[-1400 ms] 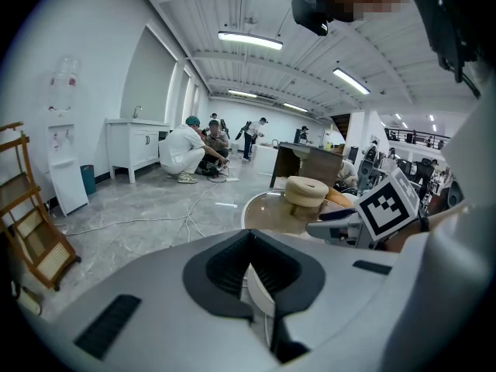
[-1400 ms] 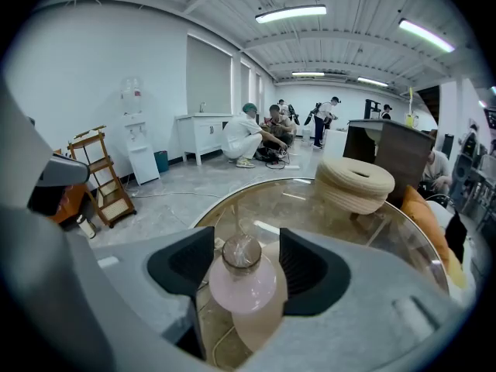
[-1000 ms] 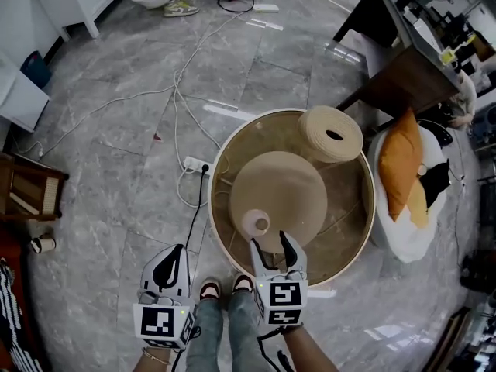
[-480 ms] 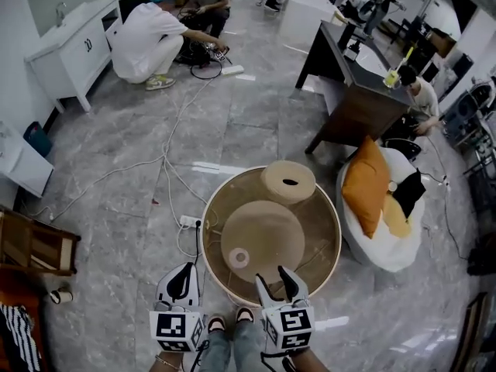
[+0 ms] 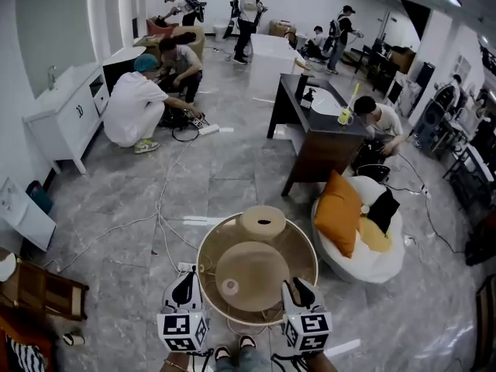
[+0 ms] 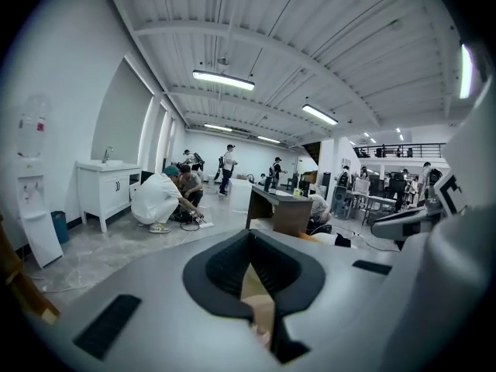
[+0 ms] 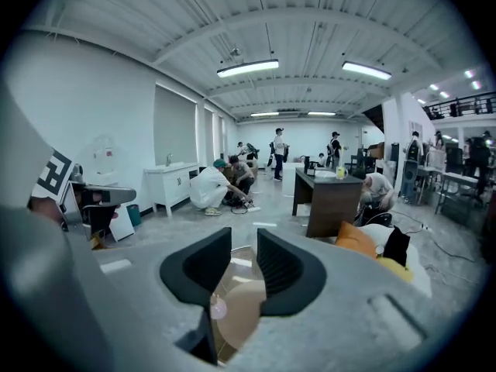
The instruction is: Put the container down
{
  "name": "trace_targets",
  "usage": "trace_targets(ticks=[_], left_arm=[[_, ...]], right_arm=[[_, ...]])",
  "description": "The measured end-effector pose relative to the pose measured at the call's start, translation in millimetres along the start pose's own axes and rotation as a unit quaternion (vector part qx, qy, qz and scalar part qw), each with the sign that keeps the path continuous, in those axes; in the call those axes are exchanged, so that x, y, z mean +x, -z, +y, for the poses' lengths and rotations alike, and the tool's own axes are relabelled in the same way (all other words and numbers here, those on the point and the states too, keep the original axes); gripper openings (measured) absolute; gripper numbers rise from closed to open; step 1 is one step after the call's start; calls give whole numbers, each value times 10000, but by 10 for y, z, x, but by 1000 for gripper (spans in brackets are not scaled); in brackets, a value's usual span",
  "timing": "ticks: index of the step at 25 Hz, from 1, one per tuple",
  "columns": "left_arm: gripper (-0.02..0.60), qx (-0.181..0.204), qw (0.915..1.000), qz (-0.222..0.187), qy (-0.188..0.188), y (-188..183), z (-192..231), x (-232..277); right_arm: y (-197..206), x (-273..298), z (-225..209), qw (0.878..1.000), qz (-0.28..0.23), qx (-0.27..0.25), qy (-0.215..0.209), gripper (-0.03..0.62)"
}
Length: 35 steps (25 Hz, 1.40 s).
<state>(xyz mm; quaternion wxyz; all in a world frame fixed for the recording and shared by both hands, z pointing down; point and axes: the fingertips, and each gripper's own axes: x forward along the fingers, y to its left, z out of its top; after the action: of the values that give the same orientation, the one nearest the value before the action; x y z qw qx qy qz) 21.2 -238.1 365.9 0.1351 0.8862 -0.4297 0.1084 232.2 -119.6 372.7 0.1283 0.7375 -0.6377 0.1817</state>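
Two hand-held grippers are recorded at the near edge of a round table (image 5: 304,242).

- Left gripper (image 5: 184,287): the jaws are brought together, tips touching, with nothing between them.
- Right gripper (image 5: 301,291): the jaws are set to a narrow gap and have just been closing. Nothing is gripped, and only the table top below is seen through the gap.
- Container (image 5: 229,287): a small pale round pot, stood upright on the table toward the near edge, left of centre. It is apart from both grippers.
- Tan disc (image 5: 260,270): round, seen at the centre of the table. The container is placed at its near-left part.
- Woven roll (image 5: 262,222): a tan cylinder with a dark hole in its top, placed at the far edge of the table.
- White beanbag (image 5: 372,260): set on the floor just beside the table's right edge, with an orange cushion (image 5: 338,211) laid on it.
- Dark desk (image 5: 322,142): stood beyond the beanbag.
- White cables (image 5: 159,223): trailed over the grey marble floor (image 5: 232,169) past the table's left edge.
- Several people are seen farther back, two of them crouched near a white cabinet (image 5: 66,118).
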Motion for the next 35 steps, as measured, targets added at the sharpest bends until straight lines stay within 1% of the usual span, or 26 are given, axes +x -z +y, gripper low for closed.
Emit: trace_targets(ticks=[4,8,12,17,19,24,31,35], left_arm=[[-5,170,9994,-266,160,-357,-188,-34],[-4,253,9983,-450,272,-562,-294,-71],[-3,293,9974,-559,356,-671,-380,-107],[-3,366,9965,-560,494,-662,-501,-66],[-3,355,9965,-562,497,-682,-518,-49],[-3,249,9967,-622,459,-739,-537,-49],[-3,267,9969,-591,444,-718,-609,-35],[-4,336,9970,-535,447,-702,-665,-38]], right_arm=[[-240,-276,-270,9991,-312,117,263,75],[-403,-483,-511,9966,-556,191,577,52],[-551,-675,-745,9924,-791,207,916,37],[-595,-809,-1036,9862,-986,333,1289,6],[-601,-829,-1093,9851,-1010,387,1340,6],[-550,-862,-1150,9859,-910,320,1364,6],[-489,-832,-1186,9867,-864,337,1332,6],[-501,-835,-1161,9878,-762,62,1359,6]])
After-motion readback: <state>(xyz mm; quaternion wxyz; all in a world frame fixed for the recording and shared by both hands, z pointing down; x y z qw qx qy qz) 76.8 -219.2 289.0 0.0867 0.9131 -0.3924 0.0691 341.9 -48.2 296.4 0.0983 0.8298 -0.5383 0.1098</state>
